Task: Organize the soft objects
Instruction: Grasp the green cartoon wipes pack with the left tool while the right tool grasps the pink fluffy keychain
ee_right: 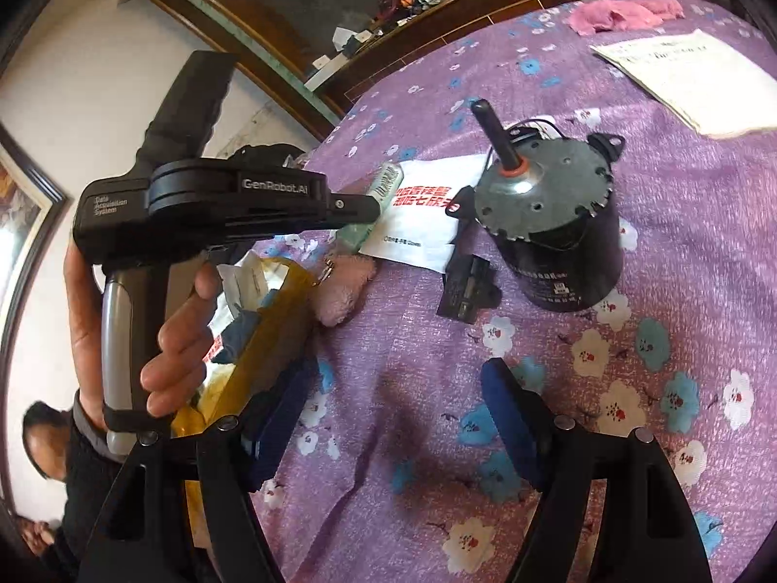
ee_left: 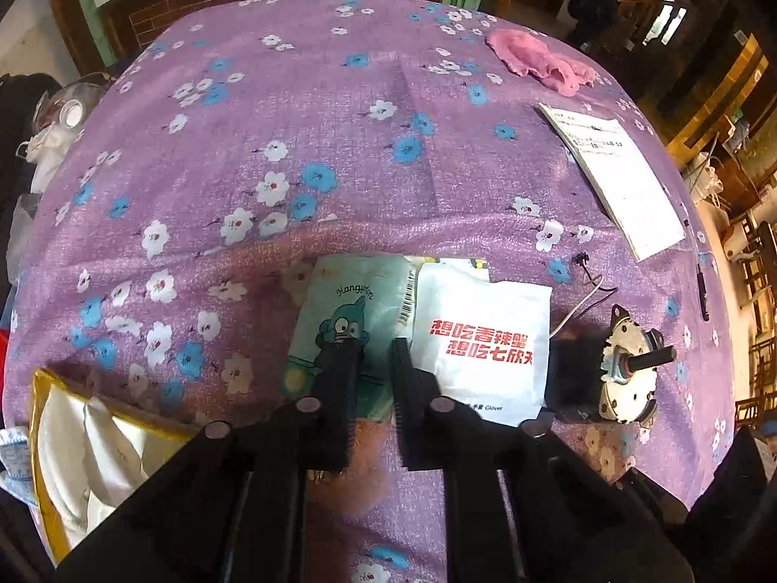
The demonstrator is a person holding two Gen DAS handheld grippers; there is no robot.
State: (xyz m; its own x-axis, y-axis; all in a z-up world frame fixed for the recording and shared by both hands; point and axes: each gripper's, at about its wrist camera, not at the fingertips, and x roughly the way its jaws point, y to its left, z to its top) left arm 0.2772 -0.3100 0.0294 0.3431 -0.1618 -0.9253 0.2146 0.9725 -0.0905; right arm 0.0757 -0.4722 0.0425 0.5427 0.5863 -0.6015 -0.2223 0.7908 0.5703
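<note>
My left gripper (ee_left: 374, 346) points steeply down over a green cartoon tissue pack (ee_left: 340, 311). Its black fingers stand almost together, with only a narrow slit and nothing pinched at the tips. A blurred pink plush toy (ee_left: 362, 456) shows through the slit near the finger bases. In the right wrist view this plush (ee_right: 342, 286) lies on the cloth under the left gripper (ee_right: 371, 204), beside a yellow bag (ee_right: 272, 320). A white packet with red characters (ee_left: 481, 345) lies beside the tissue pack. My right gripper (ee_right: 393, 418) is open over bare cloth.
A metal motor (ee_right: 548, 223) with a shaft stands on the purple flowered cloth (ee_left: 291, 121), a small black part (ee_right: 466, 286) beside it. A white booklet (ee_left: 616, 175) and a pink rag (ee_left: 539, 60) lie farther back. The yellow bag (ee_left: 43, 418) holds white soft items.
</note>
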